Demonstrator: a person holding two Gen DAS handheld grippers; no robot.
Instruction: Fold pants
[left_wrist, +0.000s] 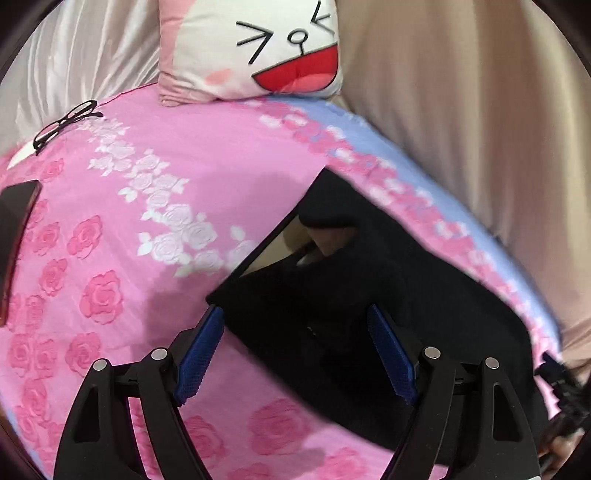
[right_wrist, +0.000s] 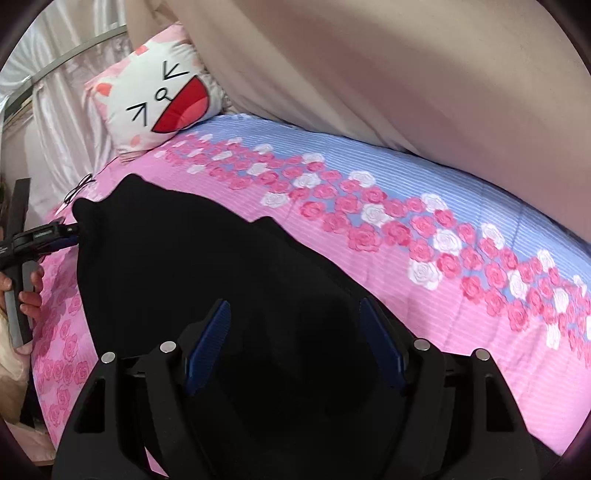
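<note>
The black pants (right_wrist: 221, 266) are spread on the pink rose bedsheet (left_wrist: 110, 258), w/ a triangular opening at the upper part where a lighter inner side is seen. The left gripper (left_wrist: 295, 354) is held released, jaws wide, its left pad beside a cloth corner, nothing clenched. The right gripper (right_wrist: 291, 339) is also released above the dark cloth, no pinch seen. Risk, as judged: if only the top layer is taken, the fold can be made uneven & the lower layer is dragged into wrinkles; black on black makes edges hard to be found. The soft sheet itself can be caught together w/ the pants. Nearby, eyeglasses (left_wrist: 66, 123) and a dark flat object (left_wrist: 16, 229) are lying at the bed edge & can be swept off. The cartoon pillow (left_wrist: 258, 48) is well apart.
</note>
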